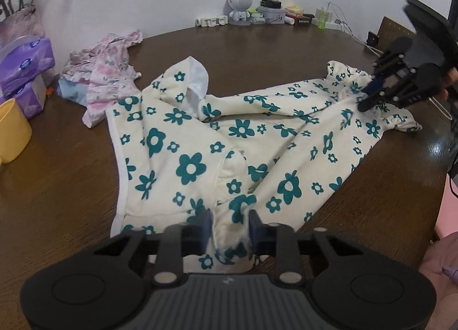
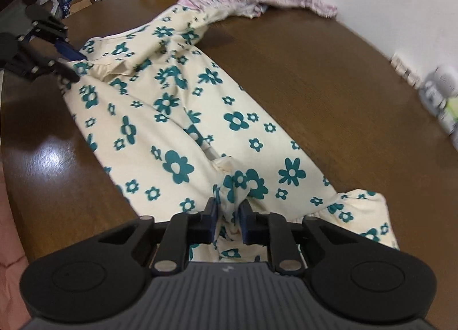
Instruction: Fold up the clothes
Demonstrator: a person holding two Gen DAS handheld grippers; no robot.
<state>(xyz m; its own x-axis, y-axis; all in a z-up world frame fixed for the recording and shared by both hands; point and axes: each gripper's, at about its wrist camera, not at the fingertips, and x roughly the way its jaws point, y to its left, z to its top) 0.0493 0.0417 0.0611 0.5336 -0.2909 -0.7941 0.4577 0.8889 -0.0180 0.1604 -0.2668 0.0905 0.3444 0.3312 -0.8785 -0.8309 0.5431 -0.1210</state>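
A: Left wrist view. Left gripper at 6 o'clock, jaws closed to a narrow gap, pinching a bunch of the floral garment. Garment spread rumpled across the table, reaching to 2 o'clock. Right gripper there, tips on the fabric; how wide they stand is unclear from here.

B: Other stuff?

A: Pink garment at 10 o'clock, mug at 9.

B: Right wrist view?

A: Right gripper at 6 o'clock, jaws nearly closed on a gathered fold. Garment runs toward 11 o'clock. Left gripper at 9 o'clock, gripping the far end.

B: So 2 ends held. Tips?

A: My guess: keep both pinches firm, lift evenly, hold the cloth taut between the 2 grips so it lands flat. A sleeve is flipped over at 11 o'clock in the left view; smooth it or the fold goes lumpy. Stage unclear.
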